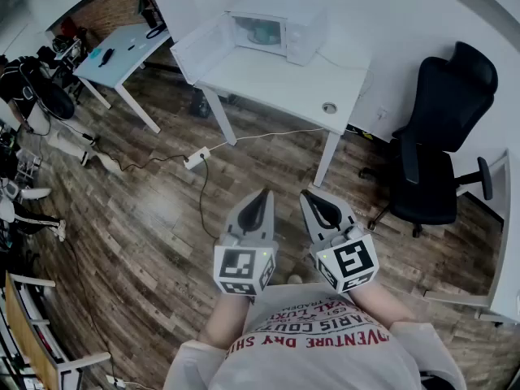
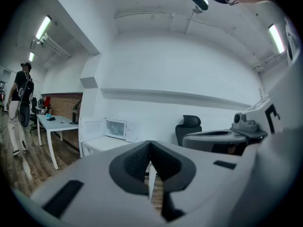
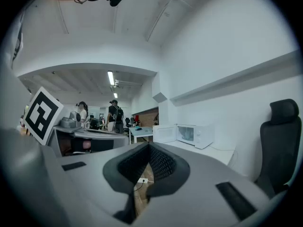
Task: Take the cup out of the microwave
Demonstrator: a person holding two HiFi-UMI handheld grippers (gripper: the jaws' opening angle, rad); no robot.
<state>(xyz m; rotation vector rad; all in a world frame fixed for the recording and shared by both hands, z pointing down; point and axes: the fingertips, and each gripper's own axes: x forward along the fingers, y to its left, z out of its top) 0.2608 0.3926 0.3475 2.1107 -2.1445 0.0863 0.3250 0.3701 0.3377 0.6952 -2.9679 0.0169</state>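
Observation:
A white microwave stands at the back of a white table, its door swung open to the left. Inside it a pale cup shows dimly. Both grippers hang side by side over the wood floor, well short of the table and pointing at it. The left gripper is shut with nothing between its jaws. The right gripper is likewise shut and holds nothing. From the left gripper the microwave looks small and far. Beyond the right gripper the microwave is also distant.
A black office chair stands right of the table. A power strip with a cable lies on the floor before the table's left legs. A second white table and people are at the far left.

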